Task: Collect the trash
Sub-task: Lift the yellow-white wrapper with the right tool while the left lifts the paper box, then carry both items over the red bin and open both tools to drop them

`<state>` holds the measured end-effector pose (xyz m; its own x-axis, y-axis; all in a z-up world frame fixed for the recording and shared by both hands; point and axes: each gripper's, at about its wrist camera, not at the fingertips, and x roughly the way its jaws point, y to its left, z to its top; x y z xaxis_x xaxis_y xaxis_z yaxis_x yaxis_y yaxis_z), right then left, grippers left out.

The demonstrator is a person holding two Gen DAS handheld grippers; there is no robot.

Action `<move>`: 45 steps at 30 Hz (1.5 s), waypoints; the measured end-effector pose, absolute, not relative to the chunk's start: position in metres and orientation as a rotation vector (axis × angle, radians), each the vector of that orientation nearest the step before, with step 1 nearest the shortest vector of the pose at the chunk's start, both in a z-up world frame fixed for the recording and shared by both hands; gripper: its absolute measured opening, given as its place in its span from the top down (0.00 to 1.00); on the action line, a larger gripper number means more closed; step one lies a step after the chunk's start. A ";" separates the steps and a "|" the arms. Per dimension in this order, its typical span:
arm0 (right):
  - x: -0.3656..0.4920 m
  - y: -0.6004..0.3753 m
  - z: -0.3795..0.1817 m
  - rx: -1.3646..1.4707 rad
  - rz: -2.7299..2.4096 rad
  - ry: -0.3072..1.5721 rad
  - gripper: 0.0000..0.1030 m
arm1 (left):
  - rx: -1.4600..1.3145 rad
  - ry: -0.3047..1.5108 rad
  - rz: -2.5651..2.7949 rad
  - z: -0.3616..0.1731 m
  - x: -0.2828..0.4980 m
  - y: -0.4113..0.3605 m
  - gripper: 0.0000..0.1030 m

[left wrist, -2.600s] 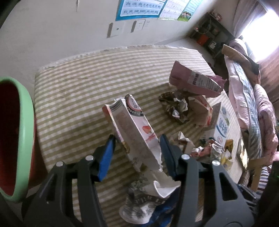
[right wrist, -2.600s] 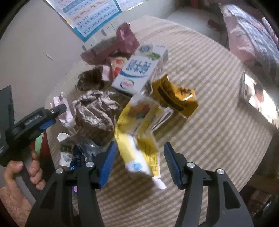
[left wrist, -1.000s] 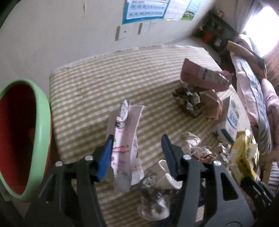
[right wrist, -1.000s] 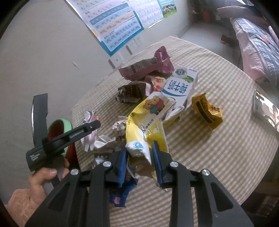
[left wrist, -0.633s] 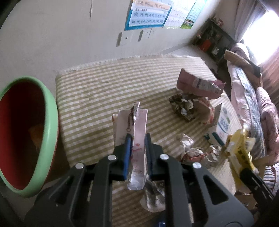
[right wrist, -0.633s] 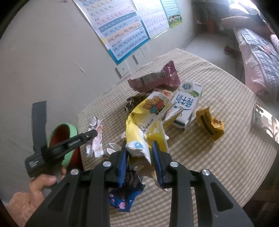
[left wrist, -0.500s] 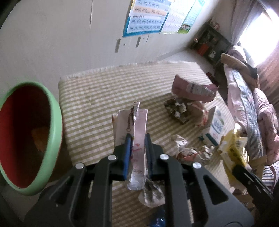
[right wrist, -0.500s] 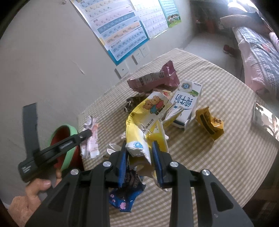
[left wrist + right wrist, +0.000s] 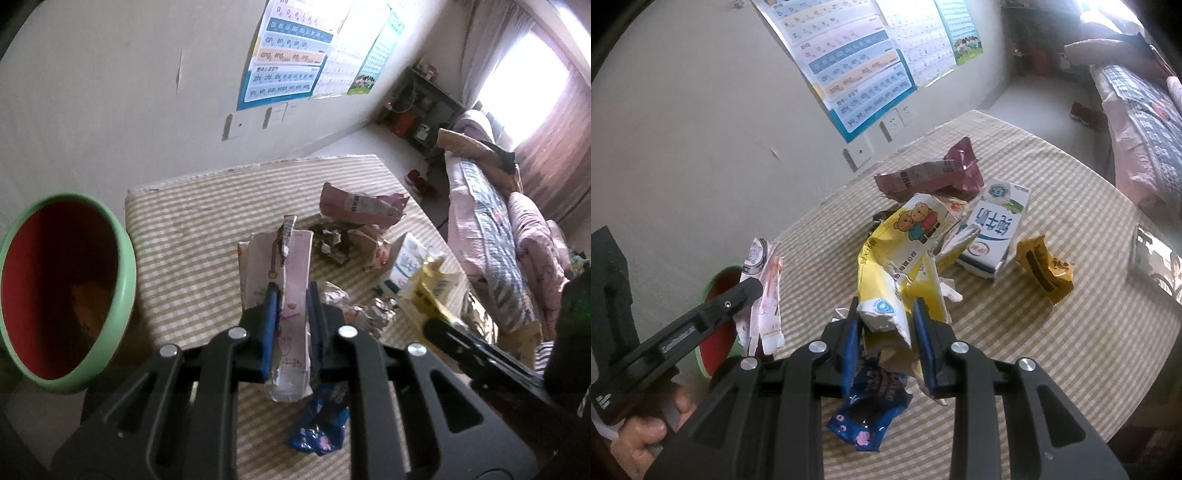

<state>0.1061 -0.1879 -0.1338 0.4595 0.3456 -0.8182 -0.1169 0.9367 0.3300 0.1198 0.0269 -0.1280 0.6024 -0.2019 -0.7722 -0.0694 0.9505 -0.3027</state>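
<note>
Pinching a pink wrapper (image 9: 291, 280) upright between its jaws, the left gripper (image 9: 291, 325) hangs beside the bin (image 9: 125, 266); the right gripper (image 9: 886, 332) clamps a yellow bag (image 9: 897, 258).

I see a beige wall (image 9: 110, 92) with posters (image 9: 288, 55) at 12 o'clock; bright window (image 9: 524, 85) and bed (image 9: 491, 229) at 2 o'clock.

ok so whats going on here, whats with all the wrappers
A person is clearing snack trash off a table with a striped cloth, a handheld gripper in each hand. The left gripper is shut on a pale pink wrapper, held up near the green-rimmed bin beside the table. The right gripper is shut on a yellow bear-print bag, lifted above the pile. A milk carton, a maroon bag, a small orange packet and a blue wrapper still lie on the cloth.
</note>
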 end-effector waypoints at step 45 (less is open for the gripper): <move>0.118 -0.043 -0.118 0.060 0.538 1.079 0.73 | -0.403 0.820 0.217 -0.126 0.071 0.199 0.85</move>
